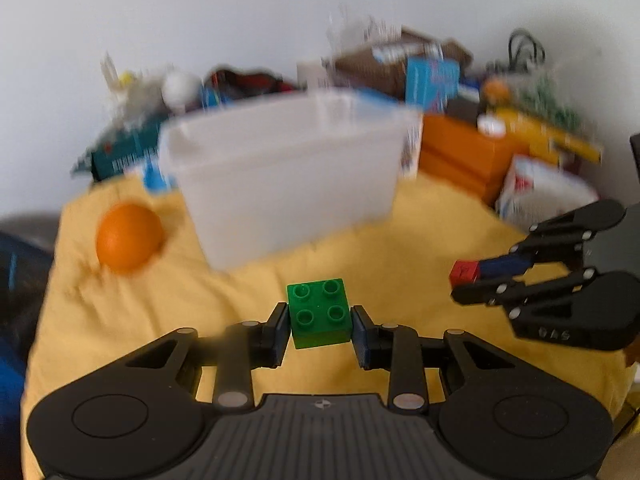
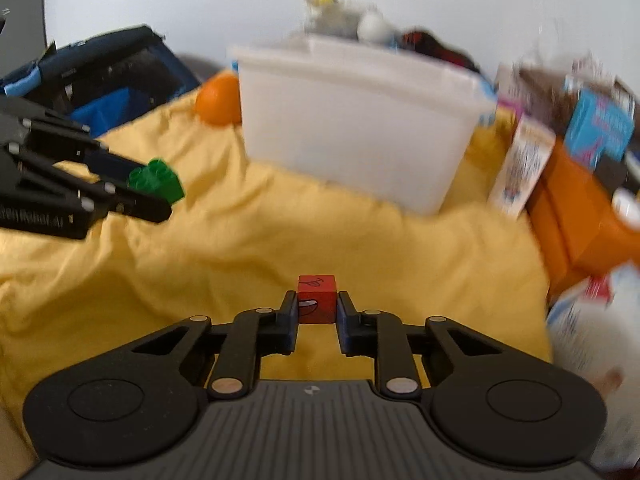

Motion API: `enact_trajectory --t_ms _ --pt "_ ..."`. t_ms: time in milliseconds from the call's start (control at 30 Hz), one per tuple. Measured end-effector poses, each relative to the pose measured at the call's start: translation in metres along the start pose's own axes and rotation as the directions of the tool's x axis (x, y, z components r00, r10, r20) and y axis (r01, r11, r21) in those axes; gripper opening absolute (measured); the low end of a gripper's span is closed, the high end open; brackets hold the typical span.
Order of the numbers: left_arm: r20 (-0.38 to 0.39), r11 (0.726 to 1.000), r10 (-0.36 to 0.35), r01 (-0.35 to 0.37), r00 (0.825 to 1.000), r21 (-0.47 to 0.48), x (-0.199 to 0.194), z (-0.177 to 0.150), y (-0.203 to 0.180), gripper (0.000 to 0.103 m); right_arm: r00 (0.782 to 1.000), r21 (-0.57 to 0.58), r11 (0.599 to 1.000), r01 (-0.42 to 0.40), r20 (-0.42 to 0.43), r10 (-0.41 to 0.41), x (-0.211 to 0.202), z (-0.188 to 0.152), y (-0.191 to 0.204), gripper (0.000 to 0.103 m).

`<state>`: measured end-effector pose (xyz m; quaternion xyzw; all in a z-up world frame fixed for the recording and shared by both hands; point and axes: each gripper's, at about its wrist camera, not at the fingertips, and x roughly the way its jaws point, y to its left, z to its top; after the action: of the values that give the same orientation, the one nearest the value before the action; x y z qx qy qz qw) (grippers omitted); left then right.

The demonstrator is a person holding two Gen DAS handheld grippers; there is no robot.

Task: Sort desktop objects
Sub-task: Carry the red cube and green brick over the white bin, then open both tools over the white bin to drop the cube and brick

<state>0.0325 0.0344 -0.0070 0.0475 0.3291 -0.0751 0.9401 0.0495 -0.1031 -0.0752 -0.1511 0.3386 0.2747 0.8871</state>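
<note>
My left gripper [image 1: 320, 326] is shut on a green toy brick [image 1: 319, 312] with four studs, held above the yellow cloth. It also shows in the right wrist view [image 2: 154, 190], at the left, with the green brick [image 2: 158, 180]. My right gripper [image 2: 318, 306] is shut on a small red cube [image 2: 317, 299] with a drawn face. It shows in the left wrist view [image 1: 466, 280], at the right, with the red cube [image 1: 463, 273]. A translucent white bin [image 1: 280, 176] stands ahead of both grippers; it also shows in the right wrist view [image 2: 356, 128].
An orange ball [image 1: 128, 238] lies on the yellow cloth [image 1: 400, 248] left of the bin. Orange boxes [image 1: 460, 156], a blue box [image 1: 430, 80] and other clutter crowd the back and right. A dark blue bag [image 2: 100, 76] stands at the left.
</note>
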Motion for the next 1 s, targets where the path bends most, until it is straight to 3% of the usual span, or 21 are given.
enact_trajectory --t_ms 133,300,500,600,800,833,933,1000 --pt "0.093 0.999 0.024 -0.027 0.995 0.038 -0.003 0.041 0.009 0.036 0.994 -0.043 0.999 0.031 0.102 -0.027 -0.007 0.036 -0.011 0.022" --pt "0.181 0.993 0.068 -0.084 0.981 0.079 0.008 0.095 0.021 0.036 0.970 -0.085 0.993 0.085 0.233 -0.063 -0.008 0.088 -0.032 0.022" --pt "0.190 0.991 0.101 -0.116 0.977 0.069 0.047 0.140 0.037 0.036 0.935 -0.068 0.990 0.125 0.342 -0.094 0.005 0.150 -0.057 0.022" --pt "0.151 0.986 0.111 -0.128 0.982 0.109 0.075 0.147 0.037 0.036 0.935 -0.066 0.988 0.140 0.338 -0.110 0.024 0.167 -0.064 0.022" --pt "0.044 0.981 0.146 -0.151 0.988 0.123 0.120 0.141 0.043 0.037 0.963 -0.042 0.987 0.152 0.229 -0.139 0.069 0.166 -0.073 0.024" --pt "0.033 0.979 0.155 -0.158 0.987 0.130 0.123 0.138 0.041 0.040 0.967 -0.027 0.988 0.153 0.212 -0.144 0.075 0.163 -0.074 0.028" --pt "0.050 0.969 0.179 -0.185 0.983 0.162 0.116 0.131 0.037 0.065 0.977 0.001 0.991 0.133 0.167 -0.132 0.078 0.154 -0.077 0.035" --pt "0.062 0.968 0.189 -0.196 0.980 0.159 0.107 0.130 0.037 0.066 0.978 -0.008 0.991 0.134 0.160 -0.131 0.077 0.151 -0.077 0.041"
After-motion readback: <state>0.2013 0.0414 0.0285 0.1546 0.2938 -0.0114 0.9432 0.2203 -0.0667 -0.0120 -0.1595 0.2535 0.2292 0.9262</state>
